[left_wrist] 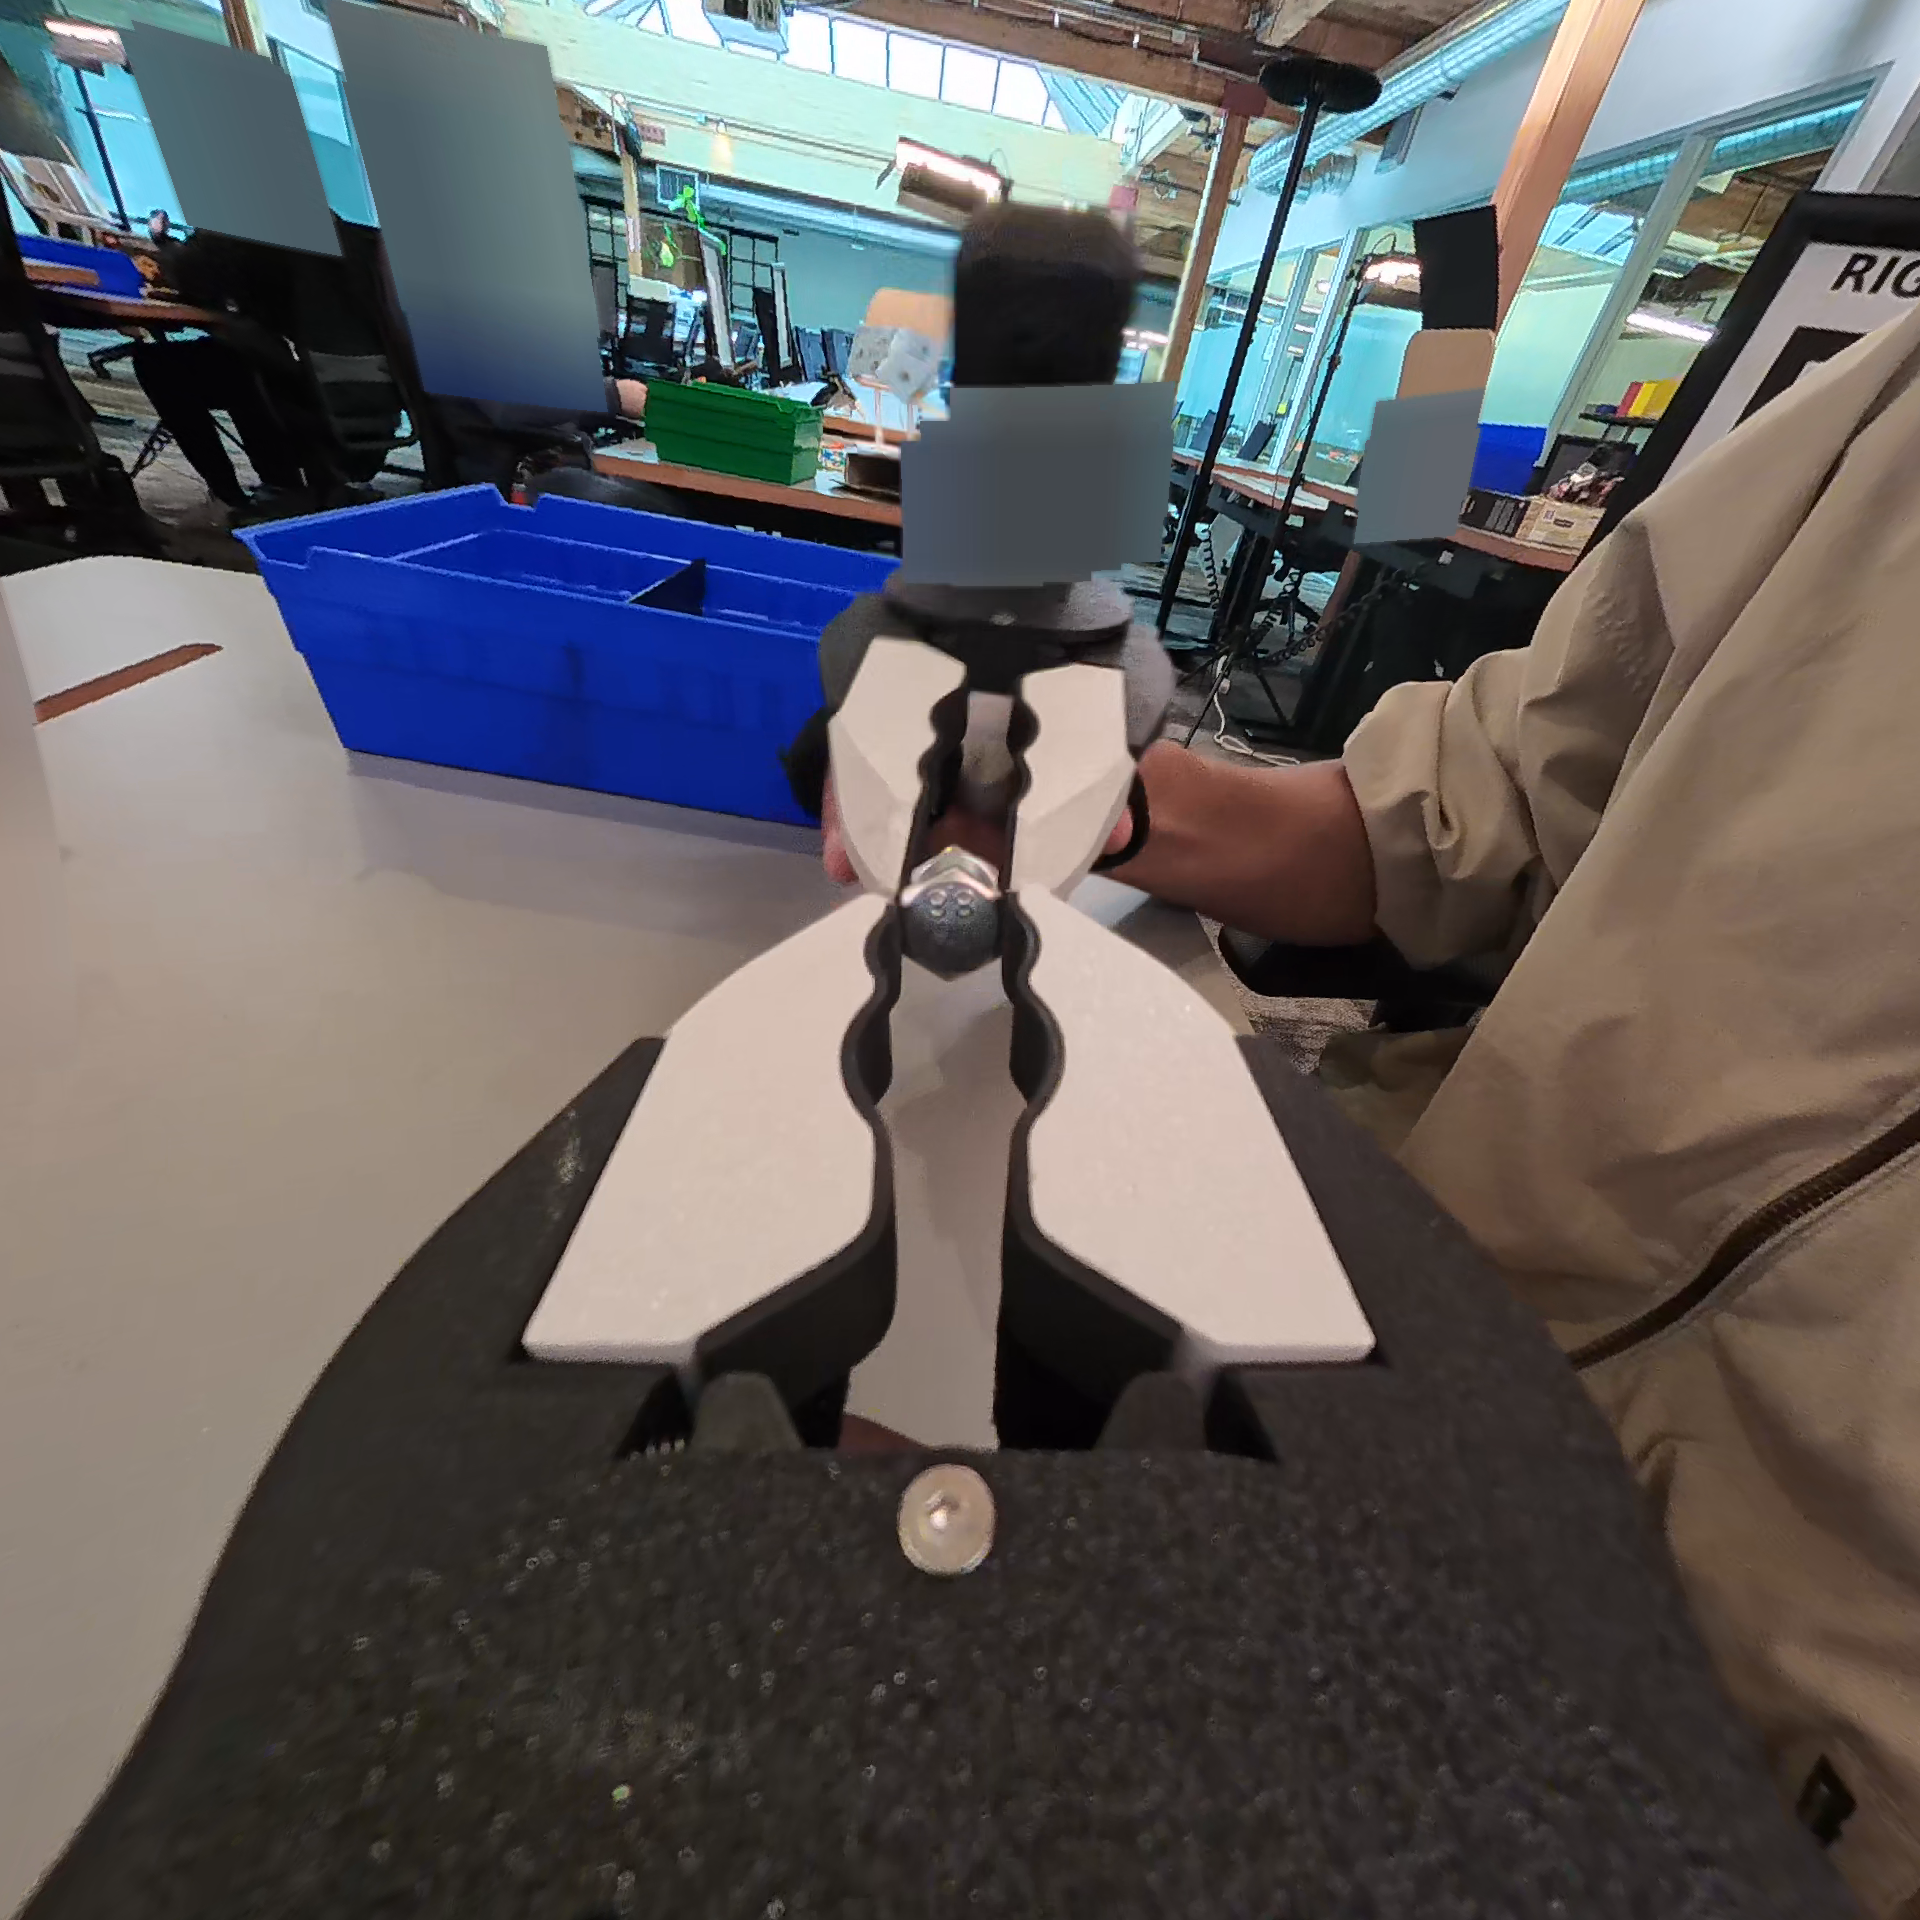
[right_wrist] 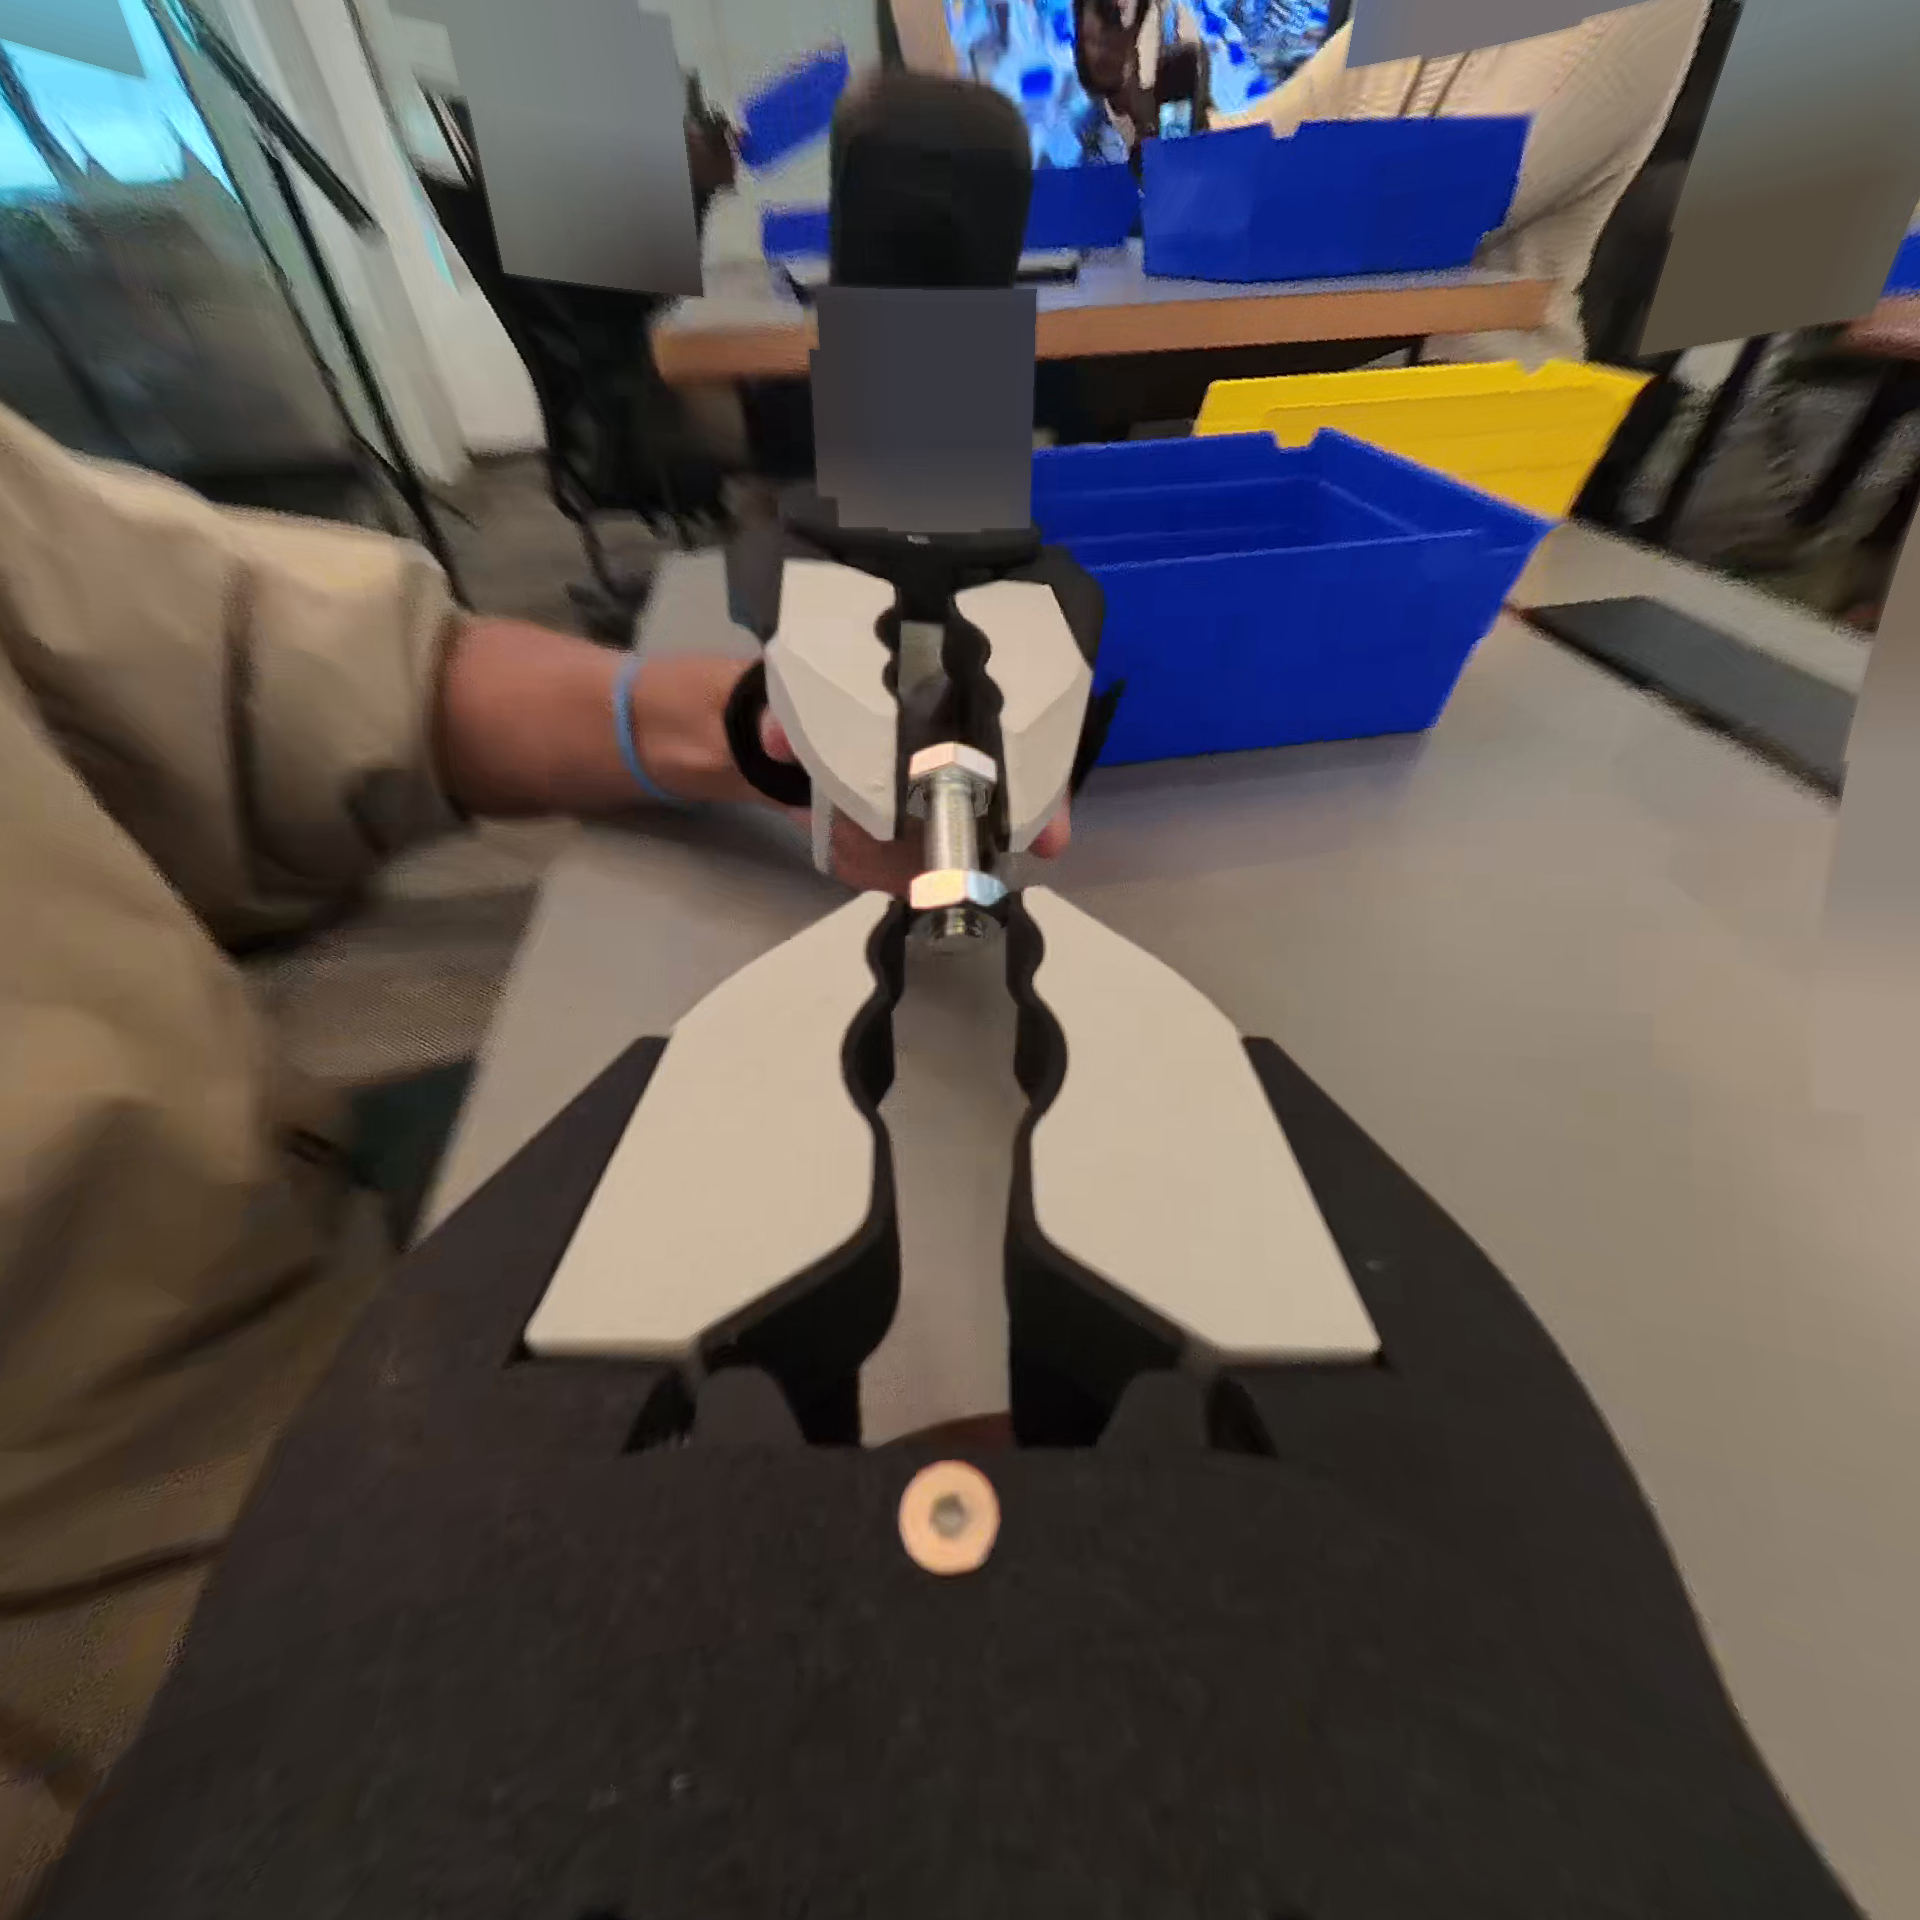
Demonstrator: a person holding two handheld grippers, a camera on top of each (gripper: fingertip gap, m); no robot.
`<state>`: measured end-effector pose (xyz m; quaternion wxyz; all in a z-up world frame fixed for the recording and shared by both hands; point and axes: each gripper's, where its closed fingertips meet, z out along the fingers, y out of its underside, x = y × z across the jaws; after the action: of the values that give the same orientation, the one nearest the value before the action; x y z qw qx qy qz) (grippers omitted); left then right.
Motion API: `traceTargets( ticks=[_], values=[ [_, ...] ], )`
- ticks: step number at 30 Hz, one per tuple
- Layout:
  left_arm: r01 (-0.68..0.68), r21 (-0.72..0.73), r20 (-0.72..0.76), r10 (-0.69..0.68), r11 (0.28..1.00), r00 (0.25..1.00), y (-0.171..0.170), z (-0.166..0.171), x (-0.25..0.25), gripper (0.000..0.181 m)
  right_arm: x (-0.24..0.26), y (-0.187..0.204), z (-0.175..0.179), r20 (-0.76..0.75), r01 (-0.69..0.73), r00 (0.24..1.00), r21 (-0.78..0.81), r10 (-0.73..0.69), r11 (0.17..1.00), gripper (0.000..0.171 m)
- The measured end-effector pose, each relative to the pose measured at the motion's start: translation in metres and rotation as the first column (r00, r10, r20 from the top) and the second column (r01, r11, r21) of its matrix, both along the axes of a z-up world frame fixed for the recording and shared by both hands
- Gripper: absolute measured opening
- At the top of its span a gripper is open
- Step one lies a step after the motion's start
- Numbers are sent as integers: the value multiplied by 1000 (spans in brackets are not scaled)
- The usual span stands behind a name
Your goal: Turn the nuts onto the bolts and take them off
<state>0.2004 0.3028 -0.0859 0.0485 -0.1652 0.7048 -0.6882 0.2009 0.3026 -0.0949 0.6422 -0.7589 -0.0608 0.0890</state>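
Observation:
In the left wrist view my left gripper (left_wrist: 945, 940) is shut on the hex head of a steel bolt (left_wrist: 943, 925), held in the air above the grey table (left_wrist: 364, 935). My right gripper (left_wrist: 961, 868) faces it tip to tip. In the right wrist view my right gripper (right_wrist: 951, 920) is shut on a nut (right_wrist: 956, 890) at the threaded end of the bolt (right_wrist: 948, 826). The shaft runs away from me to the left gripper (right_wrist: 951, 774), which clamps the bolt's head. Both grippers are hand-held; the hands show behind them.
A blue bin (left_wrist: 540, 644) stands on the table behind the grippers; it also shows in the right wrist view (right_wrist: 1278, 613), with a yellow bin (right_wrist: 1434, 416) behind it. The person's beige sleeve (left_wrist: 1662, 831) fills the right side. The table edge (left_wrist: 1216, 935) runs just right of the grippers.

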Motion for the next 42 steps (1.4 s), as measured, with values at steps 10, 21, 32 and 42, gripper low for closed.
traceTargets(
  ticks=[10, 21, 32, 42],
  values=[
    [30, -24, -39, -31, 999, 999, -1, -2, -1, 18, 2, -5, 1, 681, 204, 713, 23, -164, 979, 28],
    [19, -97, 16, -18, 995, 1000, 11, 19, -5, 18, -23, -3, 28, -485, -192, 842, 143, 238, 971, 50],
    [10, -79, 33, -7, 997, 999, 12, 20, -5, 17, -26, 7, 16, -482, -167, 853, 115, 202, 979, 52],
    [15, -38, 33, -14, 999, 999, 5, 12, -6, 17, -14, 2, 22, -389, -90, 912, 123, 132, 988, 52]
  ],
)
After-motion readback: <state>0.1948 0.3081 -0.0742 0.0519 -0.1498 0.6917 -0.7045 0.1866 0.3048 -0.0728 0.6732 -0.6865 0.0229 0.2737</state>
